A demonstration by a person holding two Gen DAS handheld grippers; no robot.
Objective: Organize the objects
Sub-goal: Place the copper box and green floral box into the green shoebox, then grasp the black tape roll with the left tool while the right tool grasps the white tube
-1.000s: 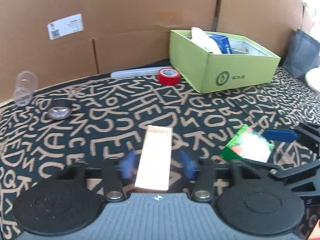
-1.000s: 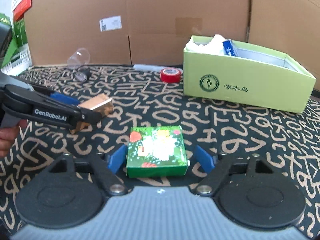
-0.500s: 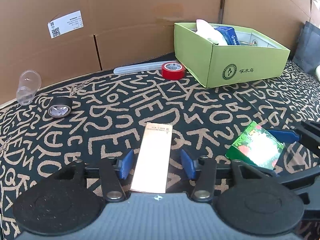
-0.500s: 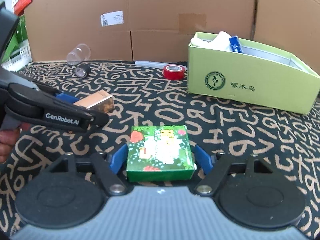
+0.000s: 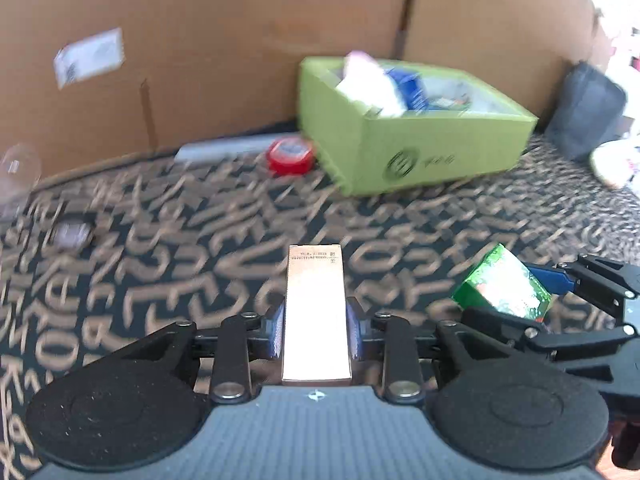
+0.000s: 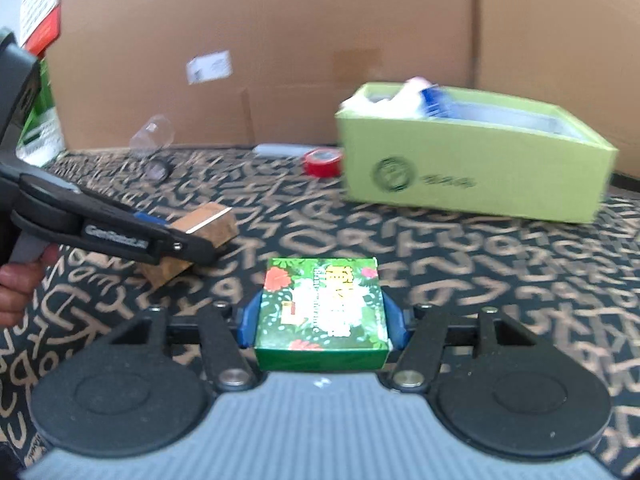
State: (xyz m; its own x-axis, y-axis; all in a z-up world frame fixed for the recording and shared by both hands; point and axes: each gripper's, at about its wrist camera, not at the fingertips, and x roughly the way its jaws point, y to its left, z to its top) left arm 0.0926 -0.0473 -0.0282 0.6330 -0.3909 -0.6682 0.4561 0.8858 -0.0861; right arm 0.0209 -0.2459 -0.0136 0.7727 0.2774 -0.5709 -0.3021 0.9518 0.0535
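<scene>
Copper box (image 5: 315,312) in left tongs (image 5: 315,332); side face apparently brown, right view only

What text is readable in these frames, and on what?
"GenRobot.AI", blurred but just legible, on the side of the left gripper.
Round logo with characters beside it on the lime green box: too blurred to read.
Small print line on the tan box held by the left gripper: too small.
Yellow characters on the green floral box in the right gripper: blurred.
White shipping label on the cardboard wall: unreadable.
</scene>
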